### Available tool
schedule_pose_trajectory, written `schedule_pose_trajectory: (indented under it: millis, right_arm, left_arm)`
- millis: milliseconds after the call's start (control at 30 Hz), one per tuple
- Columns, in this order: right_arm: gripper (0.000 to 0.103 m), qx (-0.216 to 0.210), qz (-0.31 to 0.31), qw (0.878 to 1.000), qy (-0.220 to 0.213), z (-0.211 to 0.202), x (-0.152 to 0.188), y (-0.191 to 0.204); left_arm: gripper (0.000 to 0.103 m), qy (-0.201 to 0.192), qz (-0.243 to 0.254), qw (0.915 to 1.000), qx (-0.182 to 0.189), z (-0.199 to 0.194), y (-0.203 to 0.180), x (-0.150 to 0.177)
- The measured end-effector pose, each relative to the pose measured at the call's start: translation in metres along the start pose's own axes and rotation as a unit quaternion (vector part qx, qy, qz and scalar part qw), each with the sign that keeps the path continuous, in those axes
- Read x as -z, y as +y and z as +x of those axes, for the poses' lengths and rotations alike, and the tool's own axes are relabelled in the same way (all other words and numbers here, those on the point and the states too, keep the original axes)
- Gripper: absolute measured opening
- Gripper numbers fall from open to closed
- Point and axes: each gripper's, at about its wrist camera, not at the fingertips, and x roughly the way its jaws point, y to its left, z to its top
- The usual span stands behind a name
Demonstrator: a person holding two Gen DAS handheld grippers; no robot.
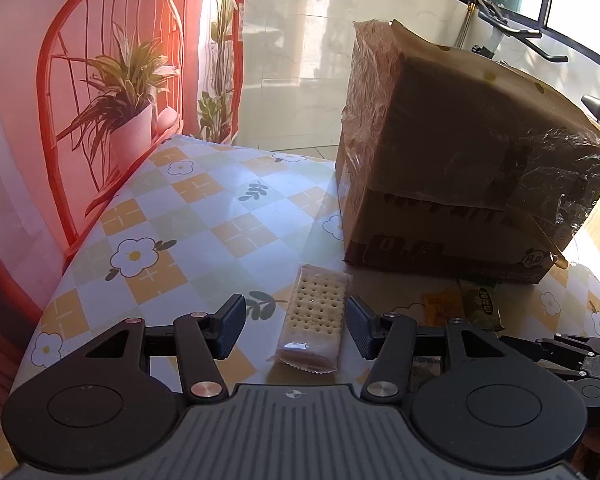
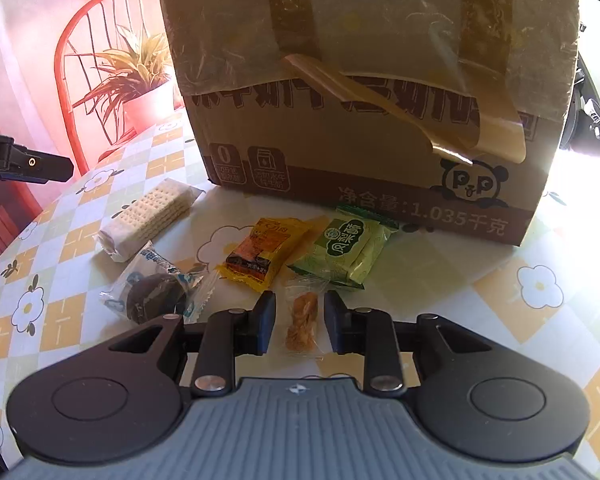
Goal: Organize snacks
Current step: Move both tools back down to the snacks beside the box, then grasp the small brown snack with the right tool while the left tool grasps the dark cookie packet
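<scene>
A clear pack of pale crackers (image 1: 314, 316) lies on the table between the fingers of my open left gripper (image 1: 296, 326); the pads stand apart from it. It also shows in the right wrist view (image 2: 150, 216). My right gripper (image 2: 300, 322) is open around a small clear packet with an orange-brown snack (image 2: 302, 322). Beyond it lie a yellow-orange packet (image 2: 262, 254), a green packet (image 2: 346, 252) and a clear-wrapped dark round cake (image 2: 154, 292). A large brown cardboard box (image 2: 364, 92) stands behind them.
The table has a checked cloth with flowers (image 1: 188, 216). A red chair (image 1: 100, 92) and a potted plant (image 1: 128, 92) stand at the far left edge. The box (image 1: 460, 160) fills the right side. The right gripper (image 1: 572, 356) shows at the lower right of the left view.
</scene>
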Motion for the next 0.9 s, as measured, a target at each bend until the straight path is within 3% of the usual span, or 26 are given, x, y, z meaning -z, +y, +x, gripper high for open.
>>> schedule_pose_trajectory:
  millis: [100, 467, 700, 900]
  right_arm:
    - [0.019, -0.002, 0.001, 1.000, -0.001, 0.002, 0.004, -0.002]
    - [0.018, -0.019, 0.003, 0.999, -0.043, -0.009, 0.022, -0.009]
    - [0.018, -0.031, 0.007, 0.998, -0.059, -0.014, 0.024, -0.013]
    - [0.018, -0.037, 0.006, 0.997, -0.069, -0.017, 0.025, -0.013]
  left_arm:
    - [0.059, 0.004, 0.001, 0.9999, 0.012, 0.003, -0.009, 0.003]
    - [0.061, 0.041, 0.017, 0.9981, 0.043, 0.020, -0.053, 0.030]
    - [0.070, 0.056, 0.028, 0.9970, 0.045, 0.032, -0.082, 0.044]
    - [0.070, 0.073, 0.045, 0.9957, 0.036, 0.042, -0.090, 0.051]
